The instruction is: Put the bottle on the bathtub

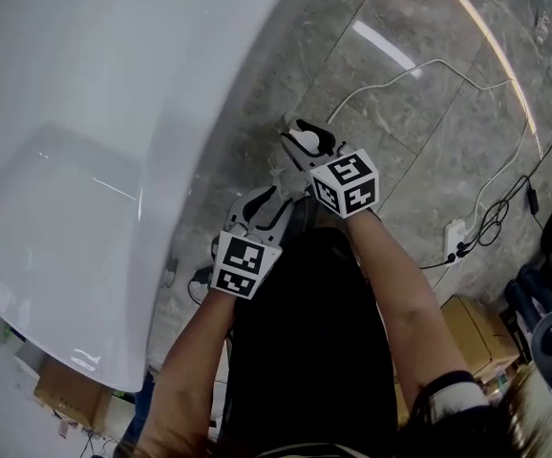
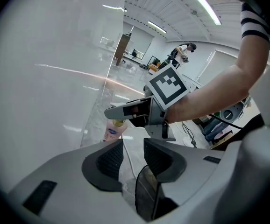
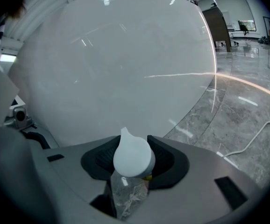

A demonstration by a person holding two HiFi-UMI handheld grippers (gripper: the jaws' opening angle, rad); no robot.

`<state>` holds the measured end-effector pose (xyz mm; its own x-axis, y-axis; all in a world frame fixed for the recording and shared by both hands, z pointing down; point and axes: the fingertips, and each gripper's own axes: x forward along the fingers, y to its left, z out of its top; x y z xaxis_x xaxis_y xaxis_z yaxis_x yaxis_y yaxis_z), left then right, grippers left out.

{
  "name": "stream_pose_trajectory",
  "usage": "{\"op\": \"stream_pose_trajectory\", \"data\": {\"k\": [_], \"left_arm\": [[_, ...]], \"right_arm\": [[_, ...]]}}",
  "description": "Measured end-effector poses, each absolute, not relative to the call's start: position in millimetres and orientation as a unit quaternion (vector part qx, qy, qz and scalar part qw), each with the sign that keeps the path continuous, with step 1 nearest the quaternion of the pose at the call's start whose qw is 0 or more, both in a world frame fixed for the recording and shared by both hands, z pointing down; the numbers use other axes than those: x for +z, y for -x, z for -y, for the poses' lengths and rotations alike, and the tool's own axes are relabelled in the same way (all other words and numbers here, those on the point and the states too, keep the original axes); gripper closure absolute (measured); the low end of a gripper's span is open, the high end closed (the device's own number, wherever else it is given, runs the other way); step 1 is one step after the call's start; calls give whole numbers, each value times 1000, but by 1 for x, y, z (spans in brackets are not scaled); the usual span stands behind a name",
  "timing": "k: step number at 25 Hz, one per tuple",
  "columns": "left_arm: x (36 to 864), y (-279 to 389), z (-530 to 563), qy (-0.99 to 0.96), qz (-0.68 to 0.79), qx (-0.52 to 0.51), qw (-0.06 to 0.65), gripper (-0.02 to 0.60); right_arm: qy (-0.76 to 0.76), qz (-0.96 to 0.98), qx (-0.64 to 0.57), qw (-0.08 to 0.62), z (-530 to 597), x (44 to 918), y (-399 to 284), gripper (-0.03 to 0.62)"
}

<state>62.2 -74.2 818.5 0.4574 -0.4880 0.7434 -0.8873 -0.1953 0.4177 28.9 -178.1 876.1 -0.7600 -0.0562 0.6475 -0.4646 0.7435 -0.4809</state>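
Observation:
A white bathtub (image 1: 114, 160) fills the left of the head view, and its curved outer wall (image 3: 125, 55) rises just ahead of the right gripper. My right gripper (image 1: 305, 139) is shut on the top of a pink bottle (image 2: 112, 130). The bottle's white pump cap (image 3: 134, 158) sits between the pads. In the left gripper view the bottle hangs below the right gripper (image 2: 125, 112), beside the tub wall (image 2: 41, 78); its base is hidden. My left gripper (image 1: 257, 208) is just behind and left of the right one. Its jaws (image 2: 133, 155) stand open with nothing between them.
The floor is grey marble tile. A white cable (image 1: 419, 70) runs across it to a power strip (image 1: 455, 237) with black cords. A cardboard box (image 1: 472, 327) stands at the lower right. A person (image 2: 181, 50) stands far off in the room.

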Motion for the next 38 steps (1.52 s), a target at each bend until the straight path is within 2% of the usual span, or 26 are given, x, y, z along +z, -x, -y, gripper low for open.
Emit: {"op": "stream_pose_trajectory", "data": {"k": [14, 18, 38], "left_arm": [[817, -63, 81, -751, 444, 232, 429, 433], [812, -65, 79, -754, 441, 234, 427, 433], [768, -63, 80, -750, 461, 232, 415, 433]], "right_arm": [[-124, 883, 297, 342, 167, 879, -31, 417], [-127, 880, 290, 355, 168, 876, -33, 389], [-188, 869, 298, 348, 177, 831, -58, 370]]}}
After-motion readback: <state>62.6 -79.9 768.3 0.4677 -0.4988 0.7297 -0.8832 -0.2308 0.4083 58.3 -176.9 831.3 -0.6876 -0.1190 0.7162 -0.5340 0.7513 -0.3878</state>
